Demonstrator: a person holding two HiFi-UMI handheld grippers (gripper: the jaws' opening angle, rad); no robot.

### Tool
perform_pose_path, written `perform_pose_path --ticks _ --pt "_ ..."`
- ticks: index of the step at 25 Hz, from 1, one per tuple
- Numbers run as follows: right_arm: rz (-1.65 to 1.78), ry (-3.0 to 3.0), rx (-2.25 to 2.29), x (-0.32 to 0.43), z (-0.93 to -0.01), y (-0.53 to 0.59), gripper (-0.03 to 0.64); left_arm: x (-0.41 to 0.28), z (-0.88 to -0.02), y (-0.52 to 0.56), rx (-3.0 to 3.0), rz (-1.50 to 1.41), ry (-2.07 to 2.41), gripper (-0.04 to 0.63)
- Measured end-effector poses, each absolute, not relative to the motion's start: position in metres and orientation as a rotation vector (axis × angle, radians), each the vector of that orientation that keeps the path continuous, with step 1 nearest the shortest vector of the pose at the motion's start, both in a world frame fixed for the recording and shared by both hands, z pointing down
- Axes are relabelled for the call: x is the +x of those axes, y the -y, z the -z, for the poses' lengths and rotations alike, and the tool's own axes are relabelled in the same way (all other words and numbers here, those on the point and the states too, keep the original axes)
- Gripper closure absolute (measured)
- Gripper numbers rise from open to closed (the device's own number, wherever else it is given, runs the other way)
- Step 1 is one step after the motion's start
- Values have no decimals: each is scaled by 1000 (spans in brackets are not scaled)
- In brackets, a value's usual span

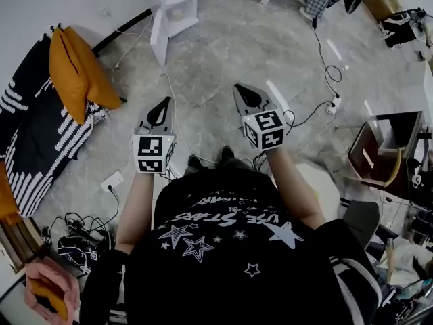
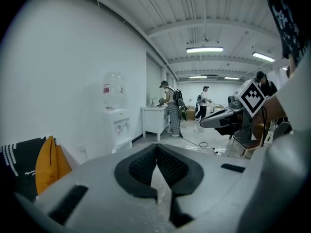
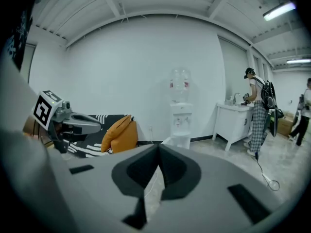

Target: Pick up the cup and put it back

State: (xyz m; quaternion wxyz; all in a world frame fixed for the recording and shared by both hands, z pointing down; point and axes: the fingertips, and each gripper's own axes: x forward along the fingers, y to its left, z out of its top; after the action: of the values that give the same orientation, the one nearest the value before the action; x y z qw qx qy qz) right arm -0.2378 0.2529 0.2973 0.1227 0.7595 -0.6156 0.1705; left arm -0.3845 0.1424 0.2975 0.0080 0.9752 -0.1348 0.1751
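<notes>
No cup shows in any view. In the head view both grippers are held out at waist height over the grey floor, pointing forward. My left gripper [image 1: 164, 101] has its dark pads pressed together at the tip with nothing between them [image 2: 156, 147]. My right gripper [image 1: 238, 87] is likewise shut and empty [image 3: 158, 147]. Each gripper shows in the other's view: the right gripper [image 2: 203, 124] off to the right, the left gripper [image 3: 98, 126] off to the left.
A white water dispenser [image 1: 173, 17] [image 3: 180, 114] stands by the wall ahead, a white cabinet [image 2: 155, 119] beside it. Orange cushions [image 1: 76, 73] lie on a striped blanket to the left. Cables [image 1: 326, 73] and a power strip [image 1: 112, 180] lie on the floor. People [image 2: 170, 108] stand further off.
</notes>
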Motion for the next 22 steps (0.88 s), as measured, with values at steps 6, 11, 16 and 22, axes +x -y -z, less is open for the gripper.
perform_pose_path --ticks 6,11,16,22 --pt "-532 1769 2254 -251 -313 -251 612 -409 -329 -135 3006 -621 403 586" --pt "-504 1767 2306 -236 -305 -247 611 -407 -326 -123 2997 -607 439 586" --pt "-513 1806 2347 -197 -302 -241 593 -376 -321 -120 2997 -608 469 586" --pt "-527 1935 2255 -123 -321 -212 511 -309 -319 -104 3000 -639 603 586"
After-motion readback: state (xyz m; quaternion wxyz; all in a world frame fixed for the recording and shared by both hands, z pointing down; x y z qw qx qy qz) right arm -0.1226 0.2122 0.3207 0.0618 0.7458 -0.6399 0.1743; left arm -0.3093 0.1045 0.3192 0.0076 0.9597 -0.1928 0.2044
